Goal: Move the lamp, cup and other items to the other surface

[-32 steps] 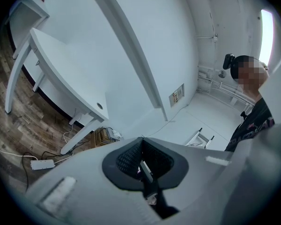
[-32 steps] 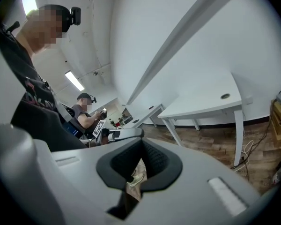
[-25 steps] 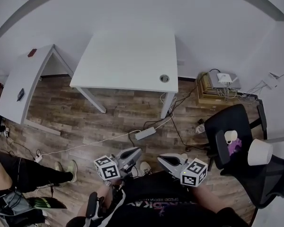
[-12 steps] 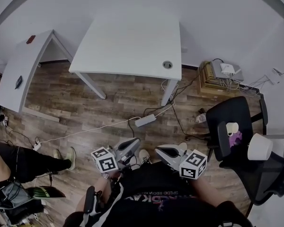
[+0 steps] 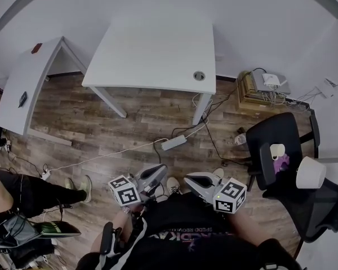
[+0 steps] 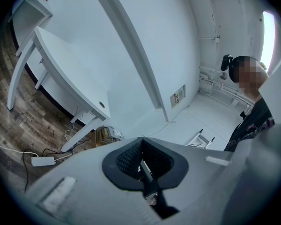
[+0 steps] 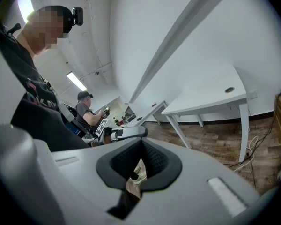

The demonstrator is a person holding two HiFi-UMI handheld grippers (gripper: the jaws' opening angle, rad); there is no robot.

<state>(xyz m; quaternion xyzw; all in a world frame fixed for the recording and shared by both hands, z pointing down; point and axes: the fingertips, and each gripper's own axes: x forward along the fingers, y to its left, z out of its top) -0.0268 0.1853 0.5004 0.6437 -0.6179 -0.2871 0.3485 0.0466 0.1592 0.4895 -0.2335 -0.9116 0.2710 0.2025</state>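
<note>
Zero real change: left gripper and right gripper stay pressed together, empty; lamp and cup sit on the chair, off the tabletop.

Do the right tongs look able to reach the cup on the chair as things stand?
Probably not yet: the right tongs are shut, near the body, short of the cup; nothing seems to block the way.
</note>
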